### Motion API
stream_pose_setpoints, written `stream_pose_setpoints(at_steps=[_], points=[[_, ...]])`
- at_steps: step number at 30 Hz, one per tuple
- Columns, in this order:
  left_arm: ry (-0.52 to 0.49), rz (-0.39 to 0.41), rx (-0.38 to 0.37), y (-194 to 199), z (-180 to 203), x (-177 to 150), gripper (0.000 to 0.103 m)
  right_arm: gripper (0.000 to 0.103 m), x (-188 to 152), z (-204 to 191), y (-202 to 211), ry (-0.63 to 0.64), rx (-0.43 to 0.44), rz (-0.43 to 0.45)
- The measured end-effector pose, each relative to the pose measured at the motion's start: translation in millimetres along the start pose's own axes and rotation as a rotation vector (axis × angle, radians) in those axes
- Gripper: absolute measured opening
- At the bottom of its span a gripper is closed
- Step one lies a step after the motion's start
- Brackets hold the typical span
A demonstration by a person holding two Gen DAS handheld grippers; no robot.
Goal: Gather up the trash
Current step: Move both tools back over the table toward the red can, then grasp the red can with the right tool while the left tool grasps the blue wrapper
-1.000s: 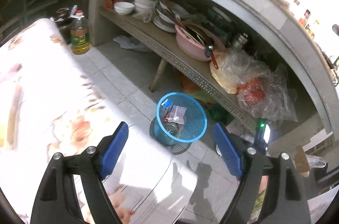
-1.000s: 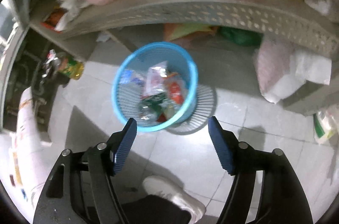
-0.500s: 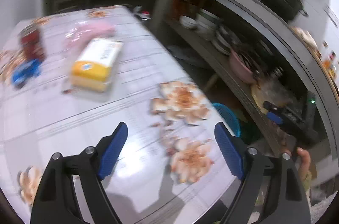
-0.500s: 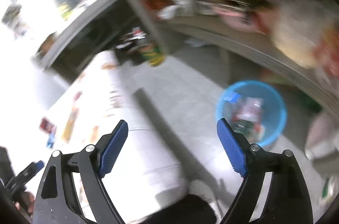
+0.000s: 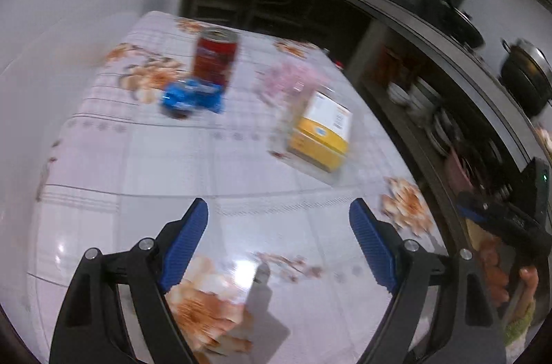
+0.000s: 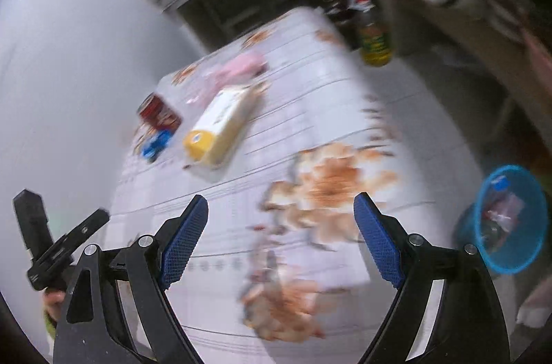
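Floral tablecloth (image 5: 241,164): red can (image 5: 215,57), blue wrapper (image 5: 191,98) well beyond left fingers (image 5: 188,241), spread wide, empty.

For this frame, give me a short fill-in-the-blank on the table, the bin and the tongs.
1. The blue wrapper lies right in front of the red ____.
2. The yellow-and-white box rests on the ____ tablecloth.
3. The blue basket with trash stands on the ____.
4. Both the left tongs and the right tongs hold ____.

Missing: can; flowered; floor; nothing
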State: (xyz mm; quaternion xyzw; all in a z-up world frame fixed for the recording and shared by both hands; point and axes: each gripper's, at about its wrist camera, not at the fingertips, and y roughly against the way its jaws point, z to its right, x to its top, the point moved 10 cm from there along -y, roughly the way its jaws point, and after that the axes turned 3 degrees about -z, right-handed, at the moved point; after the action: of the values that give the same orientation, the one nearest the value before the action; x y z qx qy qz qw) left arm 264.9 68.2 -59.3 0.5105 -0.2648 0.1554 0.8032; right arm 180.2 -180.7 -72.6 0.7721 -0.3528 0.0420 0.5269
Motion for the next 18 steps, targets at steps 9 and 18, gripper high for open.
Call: stream_pose_setpoints(at_steps=[9,18], points=[[0.047,0.084,0.159,-45.2,-64.8,83.1,0.079,0.083,9.2,-45.4,-26.9,0.009,0.062,-0.076],[-0.065,0.006,0.254,-119.3,-87.5,118.5,0.072,0.083,71.5,-104.9,-29.0,0.161,0.171,-0.059]])
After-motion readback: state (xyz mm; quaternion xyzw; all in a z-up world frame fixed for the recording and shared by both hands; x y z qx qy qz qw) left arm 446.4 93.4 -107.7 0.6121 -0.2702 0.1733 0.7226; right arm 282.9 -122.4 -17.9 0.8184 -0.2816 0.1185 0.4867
